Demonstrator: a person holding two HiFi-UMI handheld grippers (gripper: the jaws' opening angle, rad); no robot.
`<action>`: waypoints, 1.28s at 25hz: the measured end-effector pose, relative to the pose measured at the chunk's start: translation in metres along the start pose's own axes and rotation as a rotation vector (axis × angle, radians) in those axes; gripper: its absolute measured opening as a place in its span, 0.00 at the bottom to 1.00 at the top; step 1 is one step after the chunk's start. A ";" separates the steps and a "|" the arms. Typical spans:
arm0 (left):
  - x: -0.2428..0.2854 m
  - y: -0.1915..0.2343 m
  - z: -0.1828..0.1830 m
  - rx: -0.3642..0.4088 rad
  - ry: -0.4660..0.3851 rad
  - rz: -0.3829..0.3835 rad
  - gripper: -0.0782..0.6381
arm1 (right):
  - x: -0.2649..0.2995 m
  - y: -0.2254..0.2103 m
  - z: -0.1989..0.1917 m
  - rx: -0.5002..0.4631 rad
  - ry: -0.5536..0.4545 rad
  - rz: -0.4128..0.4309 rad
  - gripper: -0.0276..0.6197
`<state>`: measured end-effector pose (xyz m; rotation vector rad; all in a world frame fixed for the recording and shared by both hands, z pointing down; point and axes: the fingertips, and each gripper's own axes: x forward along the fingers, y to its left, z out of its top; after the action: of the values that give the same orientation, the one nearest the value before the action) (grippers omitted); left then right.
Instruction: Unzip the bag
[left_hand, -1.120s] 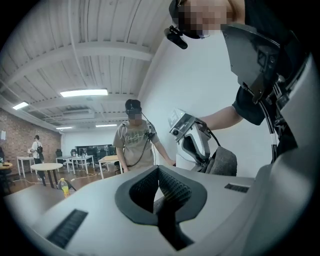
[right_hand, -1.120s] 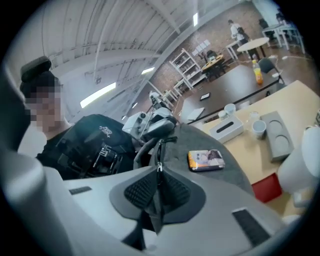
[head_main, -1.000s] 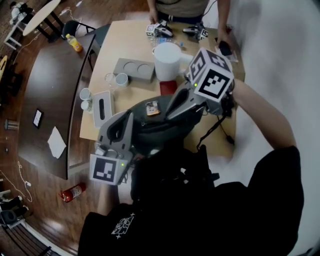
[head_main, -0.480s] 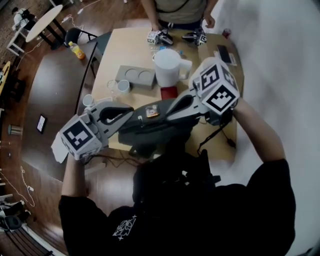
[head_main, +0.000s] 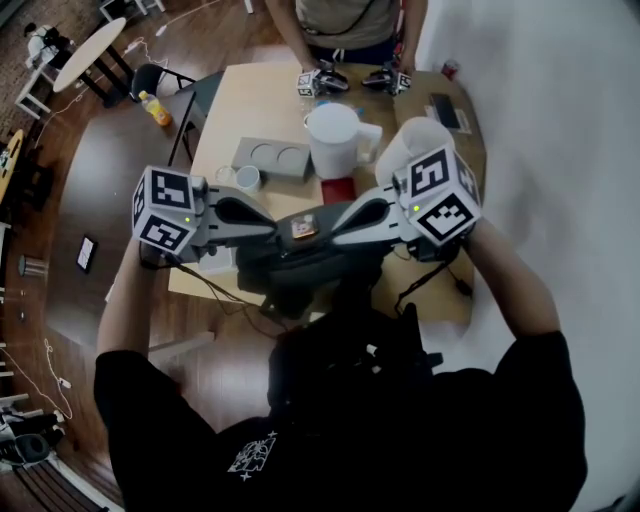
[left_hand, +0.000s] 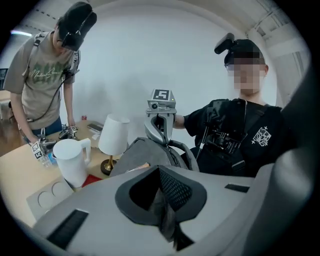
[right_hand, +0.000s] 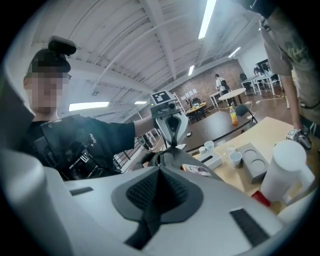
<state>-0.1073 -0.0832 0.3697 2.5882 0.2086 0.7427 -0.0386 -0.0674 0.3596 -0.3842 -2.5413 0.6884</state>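
Note:
A grey bag (head_main: 300, 258) with a small orange tag hangs between my two grippers at the table's front edge. My left gripper (head_main: 274, 228) reaches in from the left and is shut on a dark fold of the bag's fabric (left_hand: 169, 220). My right gripper (head_main: 336, 234) comes from the right, shut on a dark strap of the bag (right_hand: 148, 220). The two grippers face each other across the bag's top. In the left gripper view the bag (left_hand: 142, 156) rises toward the right gripper (left_hand: 161, 131). The right gripper view shows the left gripper (right_hand: 171, 134) at the bag's far end (right_hand: 172, 161).
On the wooden table (head_main: 250, 100) behind the bag stand a white pitcher (head_main: 333, 140), a white lampshade (head_main: 408, 148), a grey tray with round hollows (head_main: 268, 155), cups (head_main: 245, 178) and a red item (head_main: 337, 188). Another person (head_main: 345, 25) stands at the far edge. A dark table (head_main: 105, 190) lies left.
My left gripper has swung up from low beside my body to the bag's left end and now points right. The right gripper has stayed at the bag.

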 end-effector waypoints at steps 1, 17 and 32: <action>-0.002 0.000 0.000 -0.016 -0.002 -0.025 0.11 | 0.000 0.000 0.000 0.001 0.000 -0.001 0.06; 0.018 -0.014 -0.010 -0.272 0.258 -0.334 0.35 | 0.003 -0.002 -0.005 0.002 0.002 0.003 0.06; 0.024 -0.016 -0.013 -0.193 0.390 -0.258 0.35 | 0.003 0.000 -0.003 0.005 0.002 0.022 0.06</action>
<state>-0.0946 -0.0583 0.3837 2.1633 0.5486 1.1019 -0.0395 -0.0655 0.3632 -0.4117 -2.5362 0.7021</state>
